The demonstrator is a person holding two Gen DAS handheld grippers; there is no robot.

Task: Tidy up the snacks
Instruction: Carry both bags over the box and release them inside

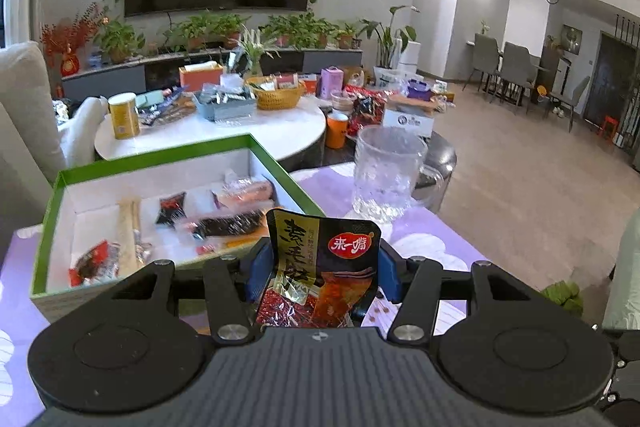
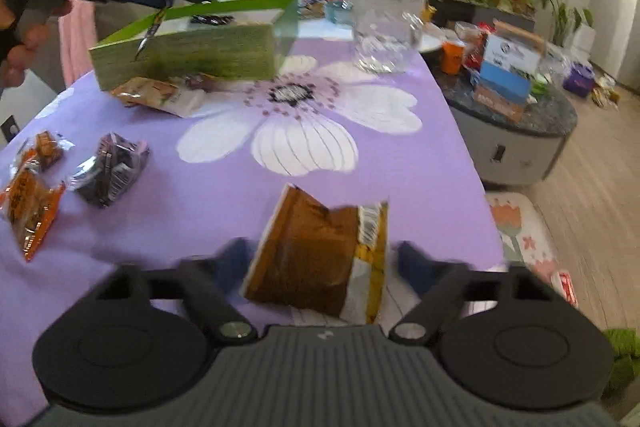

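Snack sorting: left gripper (image 1: 323, 273) jaws clamp a black-and-gold foil packet (image 1: 320, 267) near the green-rimmed cardboard box (image 1: 256, 143) at ten o'clock; right gripper (image 2: 323, 259) jaws stand apart around a brown crinkled packet (image 2: 316, 259) on the tabletop (image 2: 400, 163). Loose pinch risks a drop.

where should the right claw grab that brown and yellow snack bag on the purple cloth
Grip the brown and yellow snack bag across its brown middle, coming down from above and the near side, where the right claw sits with open fingers either side. The bag lies tented on the purple cloth, its raised fold offering something to pinch.
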